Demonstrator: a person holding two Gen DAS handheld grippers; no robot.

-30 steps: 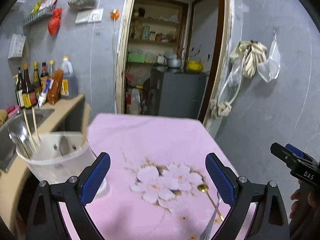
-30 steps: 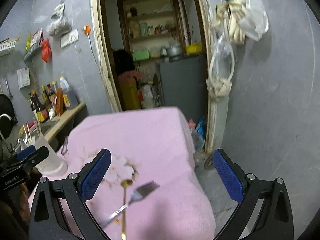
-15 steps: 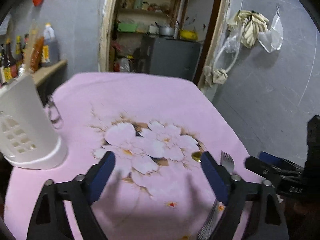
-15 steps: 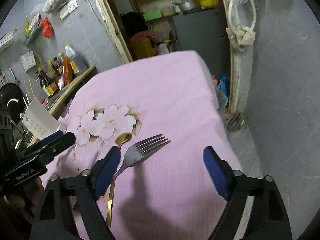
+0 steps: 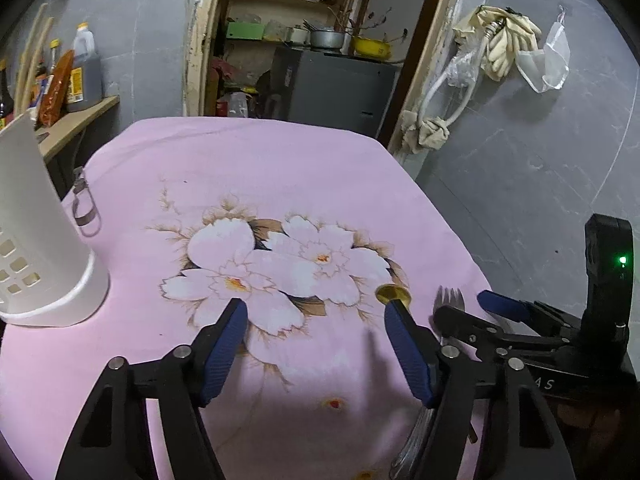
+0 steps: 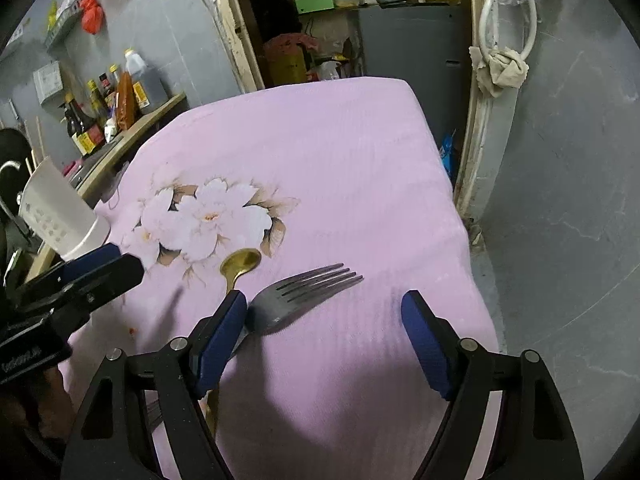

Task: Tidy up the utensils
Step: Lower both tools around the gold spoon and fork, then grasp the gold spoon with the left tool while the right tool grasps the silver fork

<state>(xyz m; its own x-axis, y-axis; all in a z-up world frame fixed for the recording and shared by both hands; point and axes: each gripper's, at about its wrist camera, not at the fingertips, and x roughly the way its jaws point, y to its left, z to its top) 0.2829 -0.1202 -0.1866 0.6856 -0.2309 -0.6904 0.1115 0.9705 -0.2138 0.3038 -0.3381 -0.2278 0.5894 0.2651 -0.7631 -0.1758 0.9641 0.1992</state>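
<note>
Fork (image 6: 304, 296) and gold spoon (image 6: 240, 262) are seen crossed beside the right gripper's (image 6: 324, 320) left finger; both grippers' jaws, just narrowed, are held spread, nothing pinched.

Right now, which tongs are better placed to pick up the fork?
Right. The right tongs are open directly over the fork, its head just inside their left pad. The left tongs are open over the bare pink tablecloth, with the fork off to their right.
</note>
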